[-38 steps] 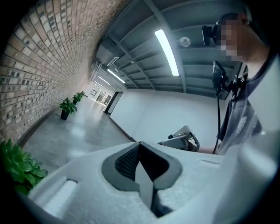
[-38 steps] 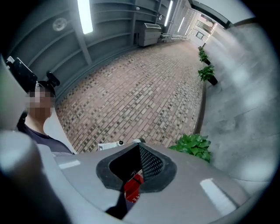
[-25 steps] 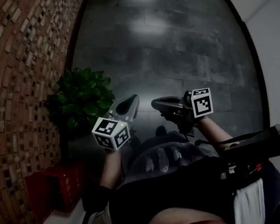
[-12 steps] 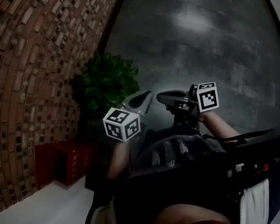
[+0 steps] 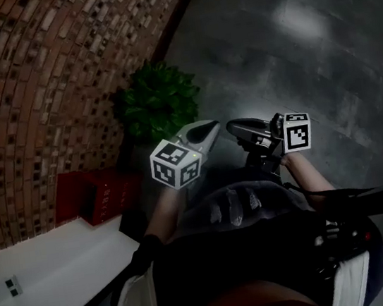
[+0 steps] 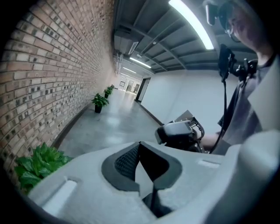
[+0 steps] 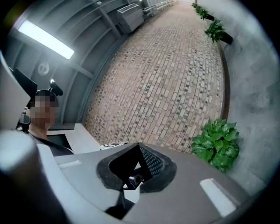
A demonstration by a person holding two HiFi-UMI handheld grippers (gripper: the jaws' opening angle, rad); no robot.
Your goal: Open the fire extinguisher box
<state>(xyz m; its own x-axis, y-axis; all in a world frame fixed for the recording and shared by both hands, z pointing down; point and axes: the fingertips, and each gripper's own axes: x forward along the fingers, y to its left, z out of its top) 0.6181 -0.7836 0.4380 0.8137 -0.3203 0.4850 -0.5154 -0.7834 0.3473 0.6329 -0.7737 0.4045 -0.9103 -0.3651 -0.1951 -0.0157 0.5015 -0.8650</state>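
The red fire extinguisher box (image 5: 87,196) stands on the floor at the foot of the brick wall, left of my hands in the head view. It is dim, and its door cannot be made out. My left gripper (image 5: 206,131) (image 6: 139,144) is shut and empty, hanging in the air to the right of the box and well apart from it. Beside it, my right gripper (image 5: 239,128) (image 7: 140,146) also has its jaws together with nothing in them. The box appears in neither gripper view.
A green potted plant (image 5: 159,103) (image 6: 37,164) (image 7: 216,146) stands by the brick wall (image 5: 19,96) just beyond the box. A white ledge (image 5: 46,277) runs along the wall's nearer stretch. Grey tiled corridor floor (image 5: 304,46) stretches ahead and to the right.
The head view has swung toward the brick wall, so the red box and the plant sit further right and show more fully. Both grippers have moved along together, still shut, side by side.
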